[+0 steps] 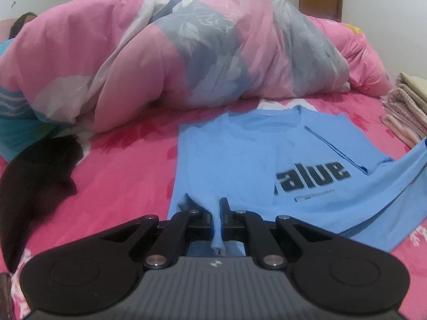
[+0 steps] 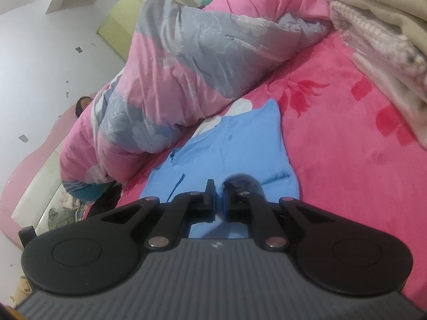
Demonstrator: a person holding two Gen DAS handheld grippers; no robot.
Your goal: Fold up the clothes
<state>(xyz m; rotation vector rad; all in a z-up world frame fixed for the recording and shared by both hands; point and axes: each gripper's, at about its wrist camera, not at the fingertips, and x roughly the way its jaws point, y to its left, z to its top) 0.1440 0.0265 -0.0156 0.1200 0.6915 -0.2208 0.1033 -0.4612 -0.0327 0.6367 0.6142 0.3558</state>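
Here the left gripper (image 1: 216,208) is pinching a fold of the blue T-shirt (image 1: 240,154). The right gripper (image 2: 219,194) is likewise clamping its fabric above the pink bedspread (image 2: 347,146).

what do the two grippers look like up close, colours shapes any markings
Both look alike. The left gripper has a dark grey ribbed body with a small white logo, round black housings at either side, black link arms with silver pivot pins and two black fingers. The right gripper is the same build.

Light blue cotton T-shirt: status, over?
Left gripper, right gripper shut on light blue cotton T-shirt. Partly folded on pink bedspread. Nothing blocking.
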